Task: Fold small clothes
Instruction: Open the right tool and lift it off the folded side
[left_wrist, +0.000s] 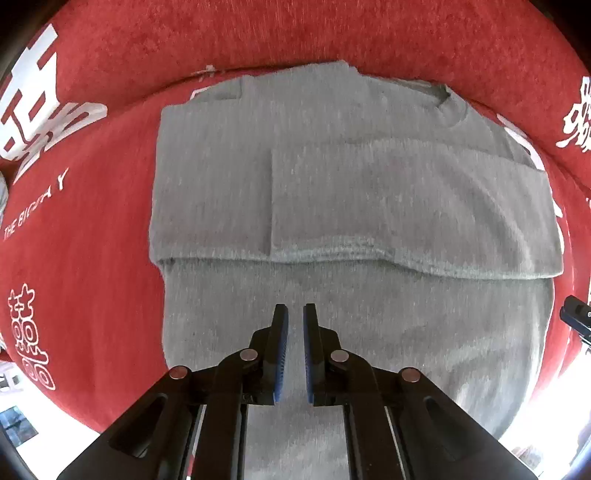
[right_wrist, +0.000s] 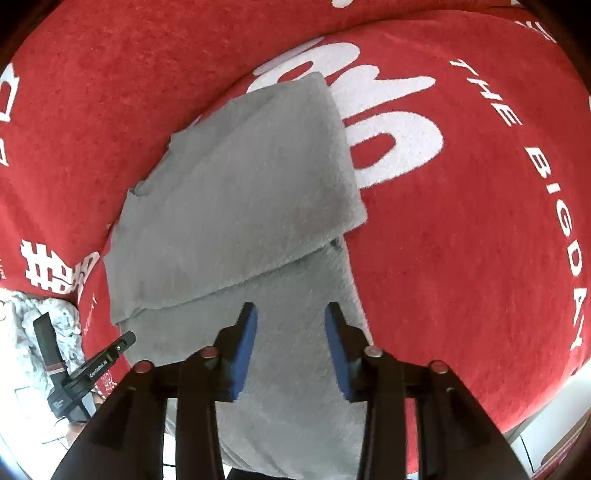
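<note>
From the left wrist, the left gripper (left_wrist: 295, 314) hovers clenched and empty over the grey sweater (left_wrist: 332, 184), sleeves folded in, on the red blanket (left_wrist: 92, 258); from the right wrist, the right gripper (right_wrist: 291, 314) hangs released above its hem, so next probably comes pinching the hem and folding upward.

Surface: red cloth (left_wrist: 92, 229) with white lettering, under both grippers.
On it: grey garment (left_wrist: 332, 192), partly folded, ahead of the grippers.

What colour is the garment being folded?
Plain grey garment, no print, lying on the red cloth; clearest in the left wrist view.
</note>
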